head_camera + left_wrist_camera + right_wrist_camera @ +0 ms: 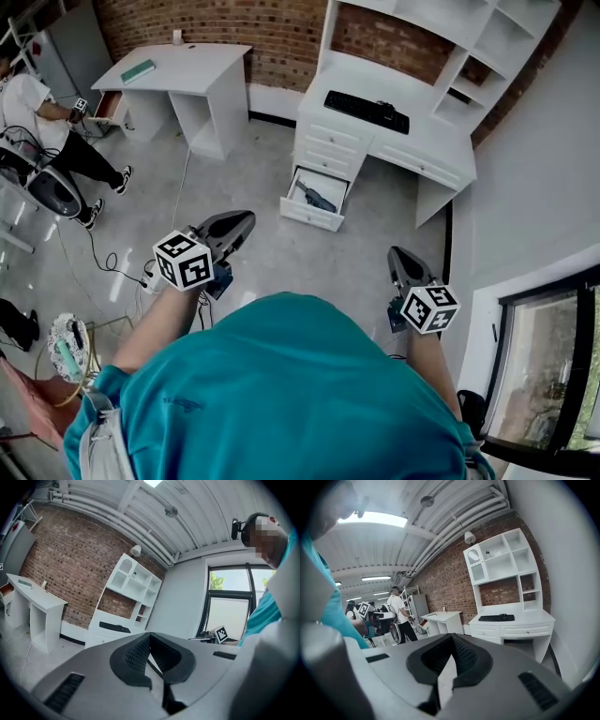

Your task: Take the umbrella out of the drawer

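Dark umbrella (320,200) lies in the open drawer (309,217) at upper centre, well apart from left gripper (246,221) and right gripper (395,252), both clenched empty; approach stage, so the next move likely needs advancing and opening jaws.

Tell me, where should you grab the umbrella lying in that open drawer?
Probably its middle, from above: the umbrella lies flat and slanted in the open drawer, walls around it, so jaws should straddle its narrow body crosswise.
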A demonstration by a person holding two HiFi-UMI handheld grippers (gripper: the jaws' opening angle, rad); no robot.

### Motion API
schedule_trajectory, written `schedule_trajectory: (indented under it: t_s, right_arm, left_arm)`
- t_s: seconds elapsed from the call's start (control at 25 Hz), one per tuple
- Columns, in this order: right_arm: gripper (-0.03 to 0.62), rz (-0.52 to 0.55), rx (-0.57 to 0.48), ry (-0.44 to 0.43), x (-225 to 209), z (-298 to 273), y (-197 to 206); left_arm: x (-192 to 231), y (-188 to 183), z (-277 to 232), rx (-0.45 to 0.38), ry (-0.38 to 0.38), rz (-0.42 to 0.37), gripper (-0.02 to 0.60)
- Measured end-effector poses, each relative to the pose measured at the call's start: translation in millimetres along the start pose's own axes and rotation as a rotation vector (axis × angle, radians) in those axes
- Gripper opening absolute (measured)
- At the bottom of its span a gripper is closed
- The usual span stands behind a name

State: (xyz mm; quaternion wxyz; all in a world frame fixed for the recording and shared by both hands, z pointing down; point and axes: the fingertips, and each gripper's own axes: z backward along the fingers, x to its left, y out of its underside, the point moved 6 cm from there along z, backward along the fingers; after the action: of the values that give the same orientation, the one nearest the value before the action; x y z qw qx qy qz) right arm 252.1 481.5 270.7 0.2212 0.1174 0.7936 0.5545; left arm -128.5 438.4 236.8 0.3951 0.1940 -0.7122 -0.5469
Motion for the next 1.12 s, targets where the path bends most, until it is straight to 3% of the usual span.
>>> schedule_trajectory:
  t_s: [0.64,0.92,1.12]
  right_arm:
    - [0.021,0.033,0.015,-0.068,-44,30,13]
    - [0.021,0.031,0.025,-0.062,-57,1,4]
    - [0.021,0.053,0.045,-0.033,-62,-31,-8]
  left_arm:
    - [-57,22,-37,0.032,-0.038,-0.014,0.012]
    - [-33,17,-59,0.044,-0.029,-0.018,0.012]
    - [6,14,-76,0.037,-0.002,0.008,0.012]
